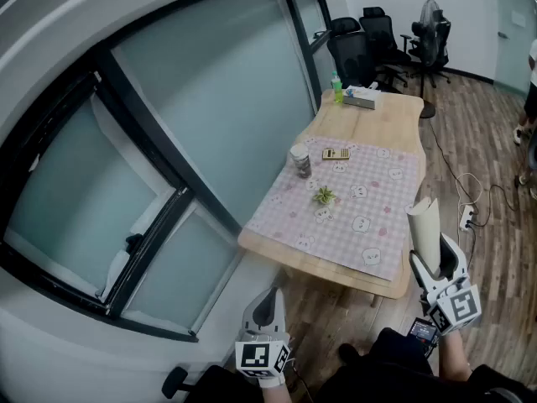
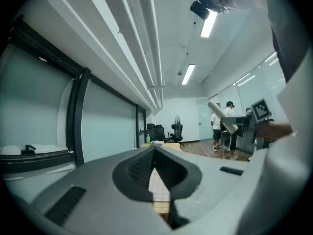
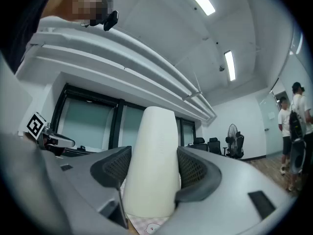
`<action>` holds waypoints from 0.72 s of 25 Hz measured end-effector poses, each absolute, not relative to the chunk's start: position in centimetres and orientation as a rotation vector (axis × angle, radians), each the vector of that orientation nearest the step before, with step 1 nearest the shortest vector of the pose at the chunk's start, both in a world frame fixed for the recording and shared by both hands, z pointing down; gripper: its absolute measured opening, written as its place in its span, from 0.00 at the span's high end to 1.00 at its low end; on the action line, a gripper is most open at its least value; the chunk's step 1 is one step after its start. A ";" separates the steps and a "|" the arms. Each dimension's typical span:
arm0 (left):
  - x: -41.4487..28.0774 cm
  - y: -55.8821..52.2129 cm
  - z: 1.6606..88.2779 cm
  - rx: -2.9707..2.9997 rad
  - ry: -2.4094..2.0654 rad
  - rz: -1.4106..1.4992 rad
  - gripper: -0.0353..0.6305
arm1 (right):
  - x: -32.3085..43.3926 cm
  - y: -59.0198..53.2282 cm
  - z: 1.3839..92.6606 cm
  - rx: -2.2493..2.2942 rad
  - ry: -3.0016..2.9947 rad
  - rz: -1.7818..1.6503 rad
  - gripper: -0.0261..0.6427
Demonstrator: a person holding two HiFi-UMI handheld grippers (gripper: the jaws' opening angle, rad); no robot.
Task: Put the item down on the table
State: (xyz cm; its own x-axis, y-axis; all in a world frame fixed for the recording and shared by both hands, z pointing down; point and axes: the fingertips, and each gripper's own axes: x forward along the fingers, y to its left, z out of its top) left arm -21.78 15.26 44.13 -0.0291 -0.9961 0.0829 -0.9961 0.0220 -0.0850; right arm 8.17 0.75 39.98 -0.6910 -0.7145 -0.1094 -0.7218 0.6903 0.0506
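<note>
— Where now, the cream tapered item point(image 1: 424, 223)?

— Clamped in the right gripper point(image 1: 436, 263), squeezed on both flanks, sticking up out of the jaws. Just off the table's point(image 1: 369, 112) near right corner, not yet over it.

— And the left gripper point(image 1: 267, 309)?

— Pinched together on nothing, low off the table's near edge. Best left idle.

— How to set down well?

— Carry forward over the table's near right part, onto bare checked cloth point(image 1: 386, 217), well clear of the small plant point(image 1: 324, 196) and the cup point(image 1: 300, 159) toward the table's left side. Lower gently to full contact before easing apart. Likely tippy, being tall and narrow: release slowly, withdraw straight back, no sideways nudge.
</note>
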 end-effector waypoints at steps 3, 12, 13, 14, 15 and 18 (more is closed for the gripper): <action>-21.9 15.2 44.1 2.187 -2.246 0.186 0.95 | 7.8 0.6 39.3 -1.204 2.790 0.110 0.51; -21.9 15.8 44.4 2.180 -2.250 0.196 0.95 | 7.7 1.1 39.0 -1.198 2.774 0.119 0.51; -21.9 15.9 44.5 2.181 -2.249 0.199 0.95 | 7.6 1.1 38.9 -1.202 2.769 0.099 0.51; -21.9 15.9 44.5 2.181 -2.249 0.197 0.95 | 7.5 1.2 38.9 -1.209 2.764 0.074 0.51; -21.9 16.0 44.5 2.180 -2.249 0.193 0.95 | 7.6 1.2 39.0 -1.219 2.765 0.058 0.51; -21.9 16.2 44.5 2.181 -2.245 0.185 0.95 | 8.0 1.4 39.5 -1.204 2.776 0.091 0.51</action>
